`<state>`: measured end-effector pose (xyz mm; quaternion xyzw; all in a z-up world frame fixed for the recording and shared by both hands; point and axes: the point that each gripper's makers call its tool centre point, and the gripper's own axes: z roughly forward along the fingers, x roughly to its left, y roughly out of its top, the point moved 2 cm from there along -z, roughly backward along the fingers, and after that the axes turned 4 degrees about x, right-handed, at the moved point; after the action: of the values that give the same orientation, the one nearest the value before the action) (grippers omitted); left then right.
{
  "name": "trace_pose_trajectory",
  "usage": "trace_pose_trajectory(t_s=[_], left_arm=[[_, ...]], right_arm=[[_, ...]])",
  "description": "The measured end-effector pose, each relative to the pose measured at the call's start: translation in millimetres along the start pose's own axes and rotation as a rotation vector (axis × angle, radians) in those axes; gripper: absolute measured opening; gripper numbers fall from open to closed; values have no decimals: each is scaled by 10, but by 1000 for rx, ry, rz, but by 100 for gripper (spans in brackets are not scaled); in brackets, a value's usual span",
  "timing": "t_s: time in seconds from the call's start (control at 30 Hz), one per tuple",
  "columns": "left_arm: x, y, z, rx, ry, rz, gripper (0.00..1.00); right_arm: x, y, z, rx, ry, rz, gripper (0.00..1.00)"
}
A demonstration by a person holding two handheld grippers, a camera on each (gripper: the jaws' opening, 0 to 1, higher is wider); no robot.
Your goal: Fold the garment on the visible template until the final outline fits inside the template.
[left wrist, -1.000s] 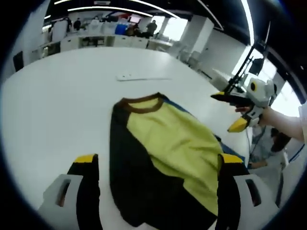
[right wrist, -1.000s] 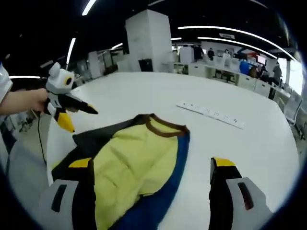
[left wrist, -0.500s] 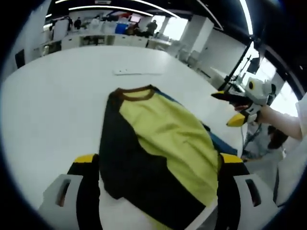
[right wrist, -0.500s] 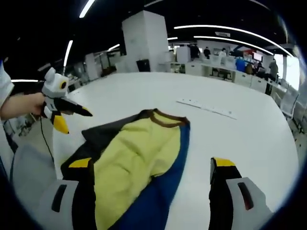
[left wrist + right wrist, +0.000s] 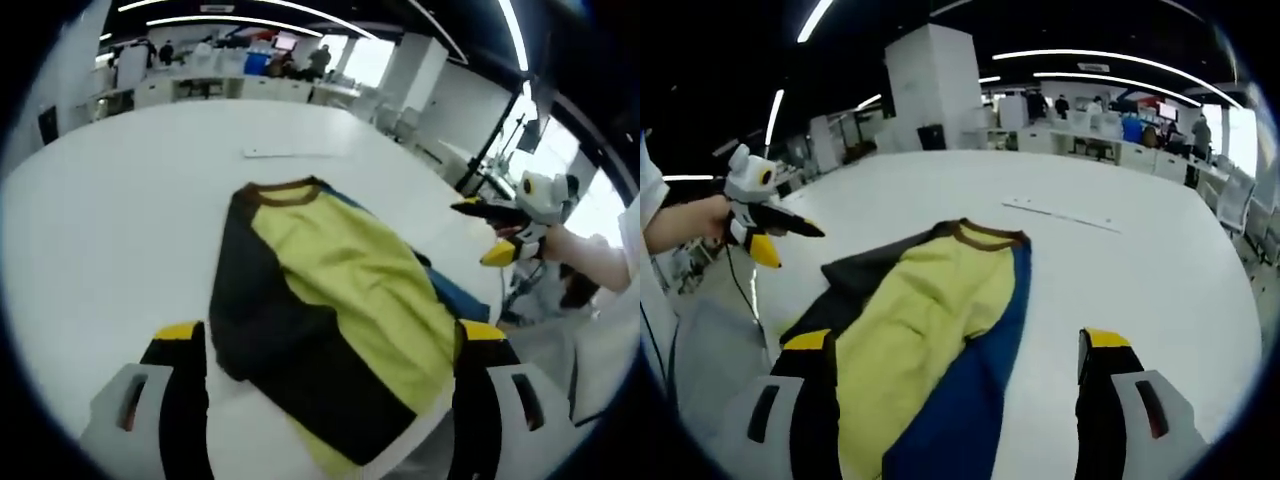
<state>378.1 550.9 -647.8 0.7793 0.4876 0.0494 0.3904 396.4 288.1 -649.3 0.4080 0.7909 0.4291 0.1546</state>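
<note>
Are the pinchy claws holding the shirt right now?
No. The left gripper and right gripper both stand open above the shirt, which lies loose on the white table.

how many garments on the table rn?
1: a yellow shirt with dark and blue sleeves, lying flat on the white table, collar pointing away from both claws. Its near hem runs out of frame; anything under it is hidden.

The left gripper view looks along its own jaws from low over the white table (image 5: 90, 230), across the garment (image 5: 330, 300) toward the right gripper (image 5: 500, 232). The right gripper view faces the opposite way, over the same garment (image 5: 930, 330), catching the left gripper (image 5: 775, 235). Both share the garment and table.
</note>
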Motion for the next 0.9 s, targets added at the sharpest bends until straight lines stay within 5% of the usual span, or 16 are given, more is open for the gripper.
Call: trace_pose_trajectory(t_s=[0.9], left_arm=[[-188, -160, -437, -53, 34, -10, 100]], right_arm=[[134, -291, -530, -22, -58, 65, 100]])
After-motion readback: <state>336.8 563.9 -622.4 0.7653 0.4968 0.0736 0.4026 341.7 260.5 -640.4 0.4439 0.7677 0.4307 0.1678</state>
